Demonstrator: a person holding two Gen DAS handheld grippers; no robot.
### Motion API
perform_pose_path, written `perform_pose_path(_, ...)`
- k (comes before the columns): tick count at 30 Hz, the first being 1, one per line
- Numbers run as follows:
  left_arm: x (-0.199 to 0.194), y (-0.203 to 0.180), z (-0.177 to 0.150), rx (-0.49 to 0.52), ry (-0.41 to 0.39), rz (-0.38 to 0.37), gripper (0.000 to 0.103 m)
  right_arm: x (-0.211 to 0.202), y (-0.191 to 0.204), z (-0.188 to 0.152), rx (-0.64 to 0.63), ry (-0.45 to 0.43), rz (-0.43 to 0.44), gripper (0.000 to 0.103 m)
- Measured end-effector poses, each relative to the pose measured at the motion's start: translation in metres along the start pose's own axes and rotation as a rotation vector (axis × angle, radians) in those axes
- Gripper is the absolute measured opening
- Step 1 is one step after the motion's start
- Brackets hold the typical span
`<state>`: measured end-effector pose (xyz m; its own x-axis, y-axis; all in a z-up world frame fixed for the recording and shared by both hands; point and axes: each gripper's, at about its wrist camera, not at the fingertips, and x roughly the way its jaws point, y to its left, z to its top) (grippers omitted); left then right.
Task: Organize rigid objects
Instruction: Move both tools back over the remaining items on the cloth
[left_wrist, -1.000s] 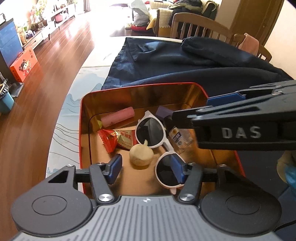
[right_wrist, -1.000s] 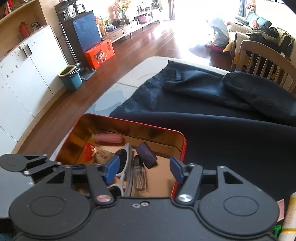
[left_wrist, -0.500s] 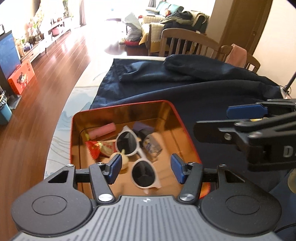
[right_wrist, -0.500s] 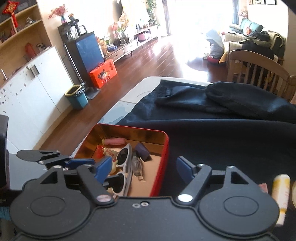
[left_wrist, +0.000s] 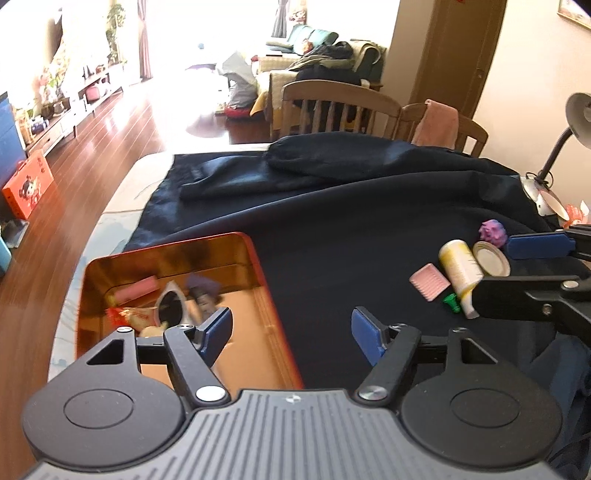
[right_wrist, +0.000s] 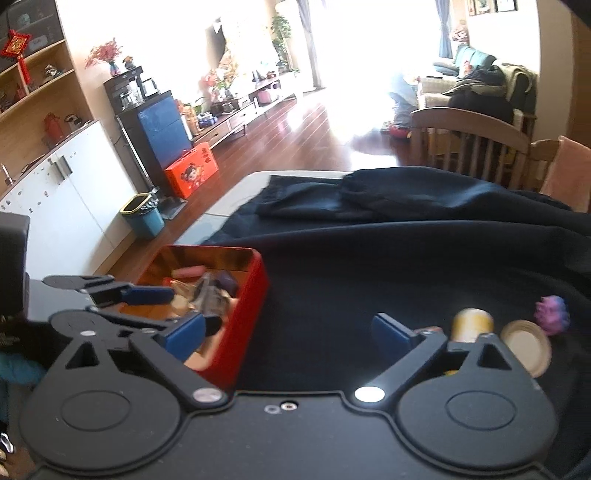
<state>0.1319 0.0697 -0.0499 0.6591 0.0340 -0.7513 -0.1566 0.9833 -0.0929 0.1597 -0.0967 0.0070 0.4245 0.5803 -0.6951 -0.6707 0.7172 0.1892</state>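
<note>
A red tin box (left_wrist: 258, 266) (right_wrist: 255, 288) on the dark cloth holds white sunglasses (left_wrist: 171, 306), a pink tube (left_wrist: 136, 290), a red wrapper and other small items. To its right lie a pink comb (left_wrist: 430, 282), a yellow-white bottle (left_wrist: 461, 269) (right_wrist: 472, 323), a round lid (left_wrist: 491, 258) (right_wrist: 526, 341), a green piece (left_wrist: 452, 302) and a purple toy (left_wrist: 493, 230) (right_wrist: 552, 314). My left gripper (left_wrist: 291, 332) hovers over the box's right edge, jaws opening, nothing between them. My right gripper (right_wrist: 288, 332) is wide, still opening, empty, between box and bottle.
A dark navy cloth (left_wrist: 351, 206) covers most of the table, bunched at the far end. Wooden chairs (left_wrist: 332, 107) stand behind it. A desk lamp (left_wrist: 576, 122) sits at the far right. The table's left edge drops to a wooden floor (left_wrist: 92, 147).
Both grippers pulled back from the tin box, rose and swung right, bringing the loose items on the cloth into view. Both sets of jaws spread wider.
</note>
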Motion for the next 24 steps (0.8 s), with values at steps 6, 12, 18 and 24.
perform_pose_path(6,0.008,-0.038,0.001,0.012,0.004,-0.018,0.074,-0.022,-0.045,-0.019,0.024,-0.003,-0.034,0.101)
perform_pose_path(12,0.018,-0.08,0.003,0.03,0.004,-0.064,0.077,-0.039,-0.091,-0.036,0.038,0.009,-0.091,0.102)
perform_pose_path(18,0.031,-0.122,0.007,0.053,0.01,-0.1,0.077,-0.048,-0.144,-0.046,0.094,0.01,-0.147,0.102)
perform_pose_path(24,0.046,-0.159,0.013,0.06,0.024,-0.126,0.077,-0.044,-0.181,-0.041,0.124,0.01,-0.184,0.102)
